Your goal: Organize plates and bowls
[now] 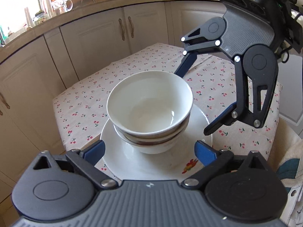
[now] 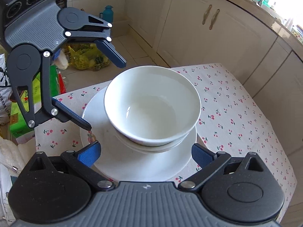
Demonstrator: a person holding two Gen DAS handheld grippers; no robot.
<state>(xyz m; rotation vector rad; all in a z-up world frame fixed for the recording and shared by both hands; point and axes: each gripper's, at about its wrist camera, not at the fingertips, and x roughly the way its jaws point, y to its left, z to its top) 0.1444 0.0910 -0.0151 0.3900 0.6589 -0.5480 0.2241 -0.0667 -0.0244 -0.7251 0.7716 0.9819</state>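
Three glossy round bowls [image 1: 149, 111] stacked on smooth plate [image 1: 121, 162], both claws [image 1: 149, 151] [image 2: 145, 154] agape, empty.

Stacked bowls [image 1: 149, 111] on plate [image 1: 121, 160], on table [image 1: 79, 109].

Both wrist views face the stacked bowls [image 1: 149, 111] closely, from opposite sides.

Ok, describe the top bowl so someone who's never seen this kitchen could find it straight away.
Start at the small table with the cherry-print tablecloth in front of the cream cabinets. On it sits one white plate carrying a stack of white bowls. The top bowl is the uppermost, empty and fully open, while those beneath show only rims.
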